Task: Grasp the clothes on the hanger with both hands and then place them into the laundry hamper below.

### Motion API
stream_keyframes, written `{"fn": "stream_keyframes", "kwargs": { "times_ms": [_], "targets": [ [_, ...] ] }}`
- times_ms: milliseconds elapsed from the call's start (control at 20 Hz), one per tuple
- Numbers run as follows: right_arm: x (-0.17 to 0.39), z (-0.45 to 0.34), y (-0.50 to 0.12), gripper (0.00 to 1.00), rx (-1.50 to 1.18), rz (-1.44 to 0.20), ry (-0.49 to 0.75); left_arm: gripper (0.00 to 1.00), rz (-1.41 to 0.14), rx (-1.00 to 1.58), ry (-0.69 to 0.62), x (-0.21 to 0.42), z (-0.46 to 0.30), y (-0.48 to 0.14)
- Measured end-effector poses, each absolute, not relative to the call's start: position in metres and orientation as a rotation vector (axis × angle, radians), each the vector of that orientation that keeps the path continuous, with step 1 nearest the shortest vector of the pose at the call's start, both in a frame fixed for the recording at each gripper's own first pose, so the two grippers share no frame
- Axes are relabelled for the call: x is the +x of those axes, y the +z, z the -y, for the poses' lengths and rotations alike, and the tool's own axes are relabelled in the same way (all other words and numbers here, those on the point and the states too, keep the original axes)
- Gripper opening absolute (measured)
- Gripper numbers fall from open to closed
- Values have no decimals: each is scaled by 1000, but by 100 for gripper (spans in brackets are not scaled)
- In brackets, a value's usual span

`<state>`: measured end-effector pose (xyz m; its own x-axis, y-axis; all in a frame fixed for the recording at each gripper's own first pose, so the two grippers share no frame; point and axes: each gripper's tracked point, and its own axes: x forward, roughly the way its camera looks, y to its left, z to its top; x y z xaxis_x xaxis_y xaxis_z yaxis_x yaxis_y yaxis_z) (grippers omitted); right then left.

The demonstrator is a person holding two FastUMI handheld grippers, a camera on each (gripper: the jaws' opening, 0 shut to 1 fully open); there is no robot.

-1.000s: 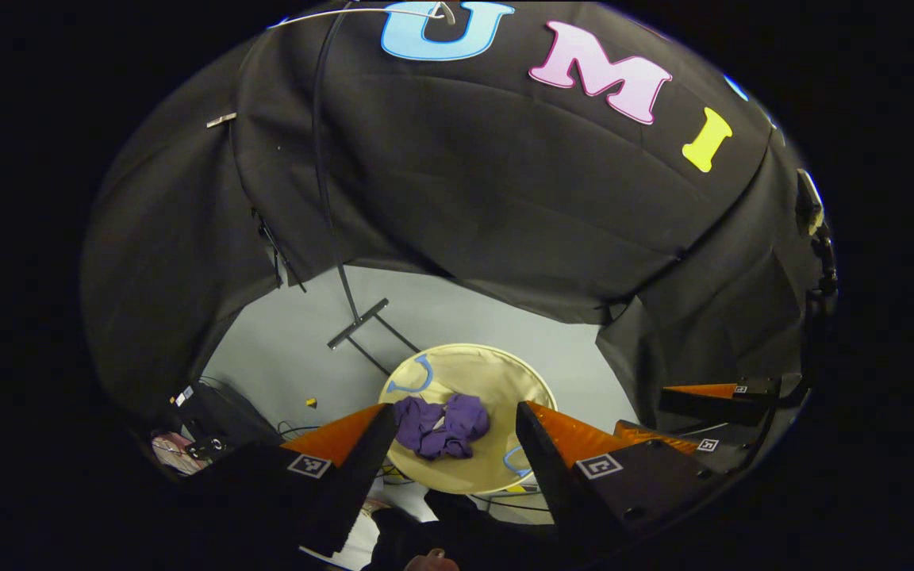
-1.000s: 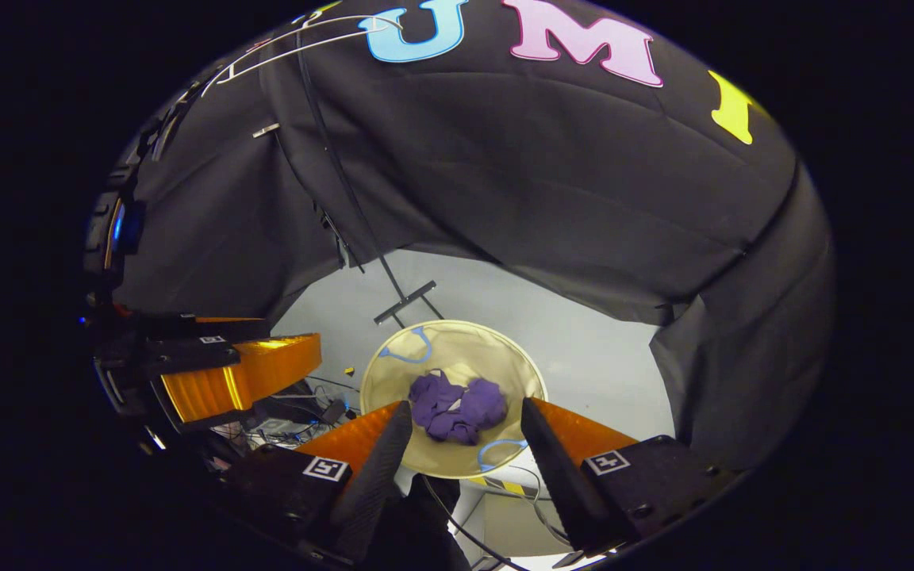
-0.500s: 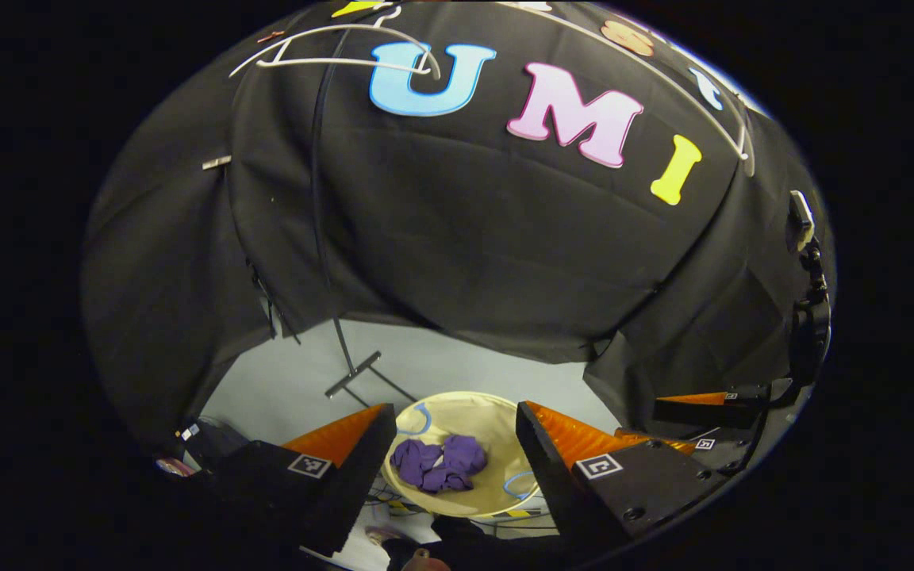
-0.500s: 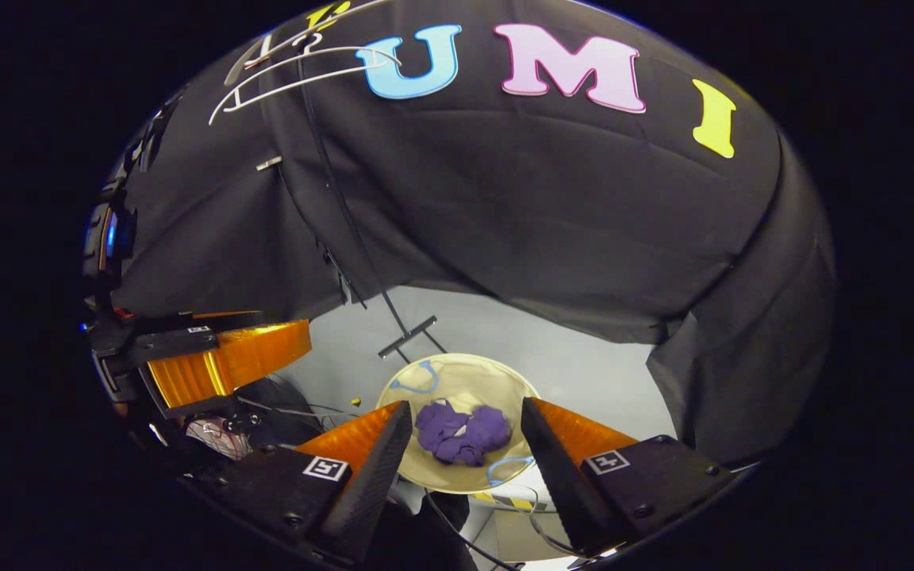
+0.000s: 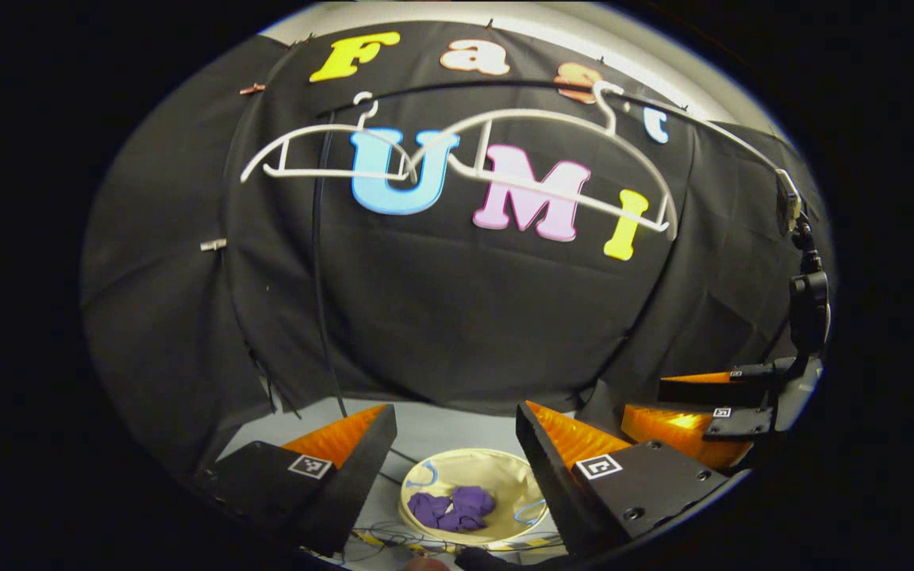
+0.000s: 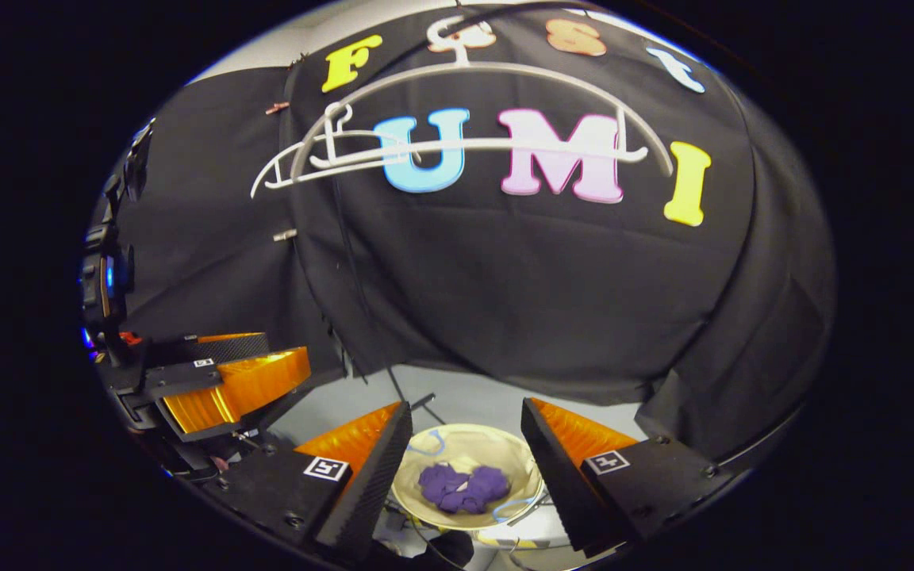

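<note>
Black cloth walls the booth point(image 5: 441, 317) on three sides, with pale grey floor point(image 6: 473, 400) below. White plastic hangers point(image 5: 497, 139) hang bare on the rail high up, two in the left gripper view. A cream laundry hamper point(image 6: 433, 507) stands on the floor near the foot of the rail stand, and the purple clothes point(image 6: 463, 485) lie bunched inside it, toward the middle and away from its rim. The left tool point(image 5: 457, 432) is released, jaws wide apart and grasping nothing; the right tool point(image 6: 466, 428) is likewise spread and empty. Each sits well above the hamper, the two side by side.

By these frames the drop looks done. Risk from here is small: a tool swung upward could catch a hanger and knock it off the rail, and cables on the floor point(image 5: 393, 535) lie beside the hamper's near edge. Open room is ample between the tools and the cloth wall.
</note>
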<state>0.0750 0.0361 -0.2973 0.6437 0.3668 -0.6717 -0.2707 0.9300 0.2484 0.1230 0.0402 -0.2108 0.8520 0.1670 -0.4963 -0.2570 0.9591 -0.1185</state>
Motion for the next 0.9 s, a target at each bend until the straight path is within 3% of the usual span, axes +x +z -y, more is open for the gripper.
{"fn": "stream_keyframes", "kwargs": {
  "times_ms": [400,900],
  "targets": [
    [42,-37,-180,92,128,-464,292,95,-221,-99,178,59,-47,-98],
    [-37,-40,-87,92,143,-244,167,92,-19,-66,90,-34,-26,-33]
  ]
}}
